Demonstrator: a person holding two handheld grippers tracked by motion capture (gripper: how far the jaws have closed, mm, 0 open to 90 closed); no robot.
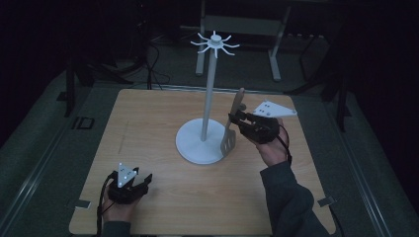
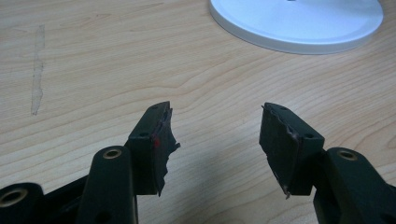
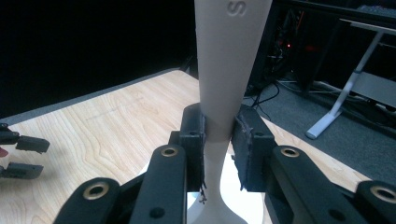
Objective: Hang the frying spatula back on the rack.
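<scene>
Two grippers are at work over the wooden table [image 1: 163,207]. From the high view, the right gripper [image 1: 236,120] holds a slotted spatula [image 1: 232,126] nearly upright by its handle, blade down, just right of the white rack stand [image 1: 210,89], the blade over the edge of the round base. The hooks [image 1: 215,43] spread out well above the handle's top. The left gripper [image 1: 129,186] waits at the near left corner, well apart.

In the left gripper view its jaws stand wide apart with nothing between them, bare wood below and the stand's base [image 2: 299,23] ahead.

In the right gripper view the jaws are clamped on the narrow neck of the spatula handle [image 3: 229,65].

My guess is the spatula is meant for a hook. The grip sits low, so I would lift straight up, keep the handle clear of the pole, and mind the long top swinging.
</scene>
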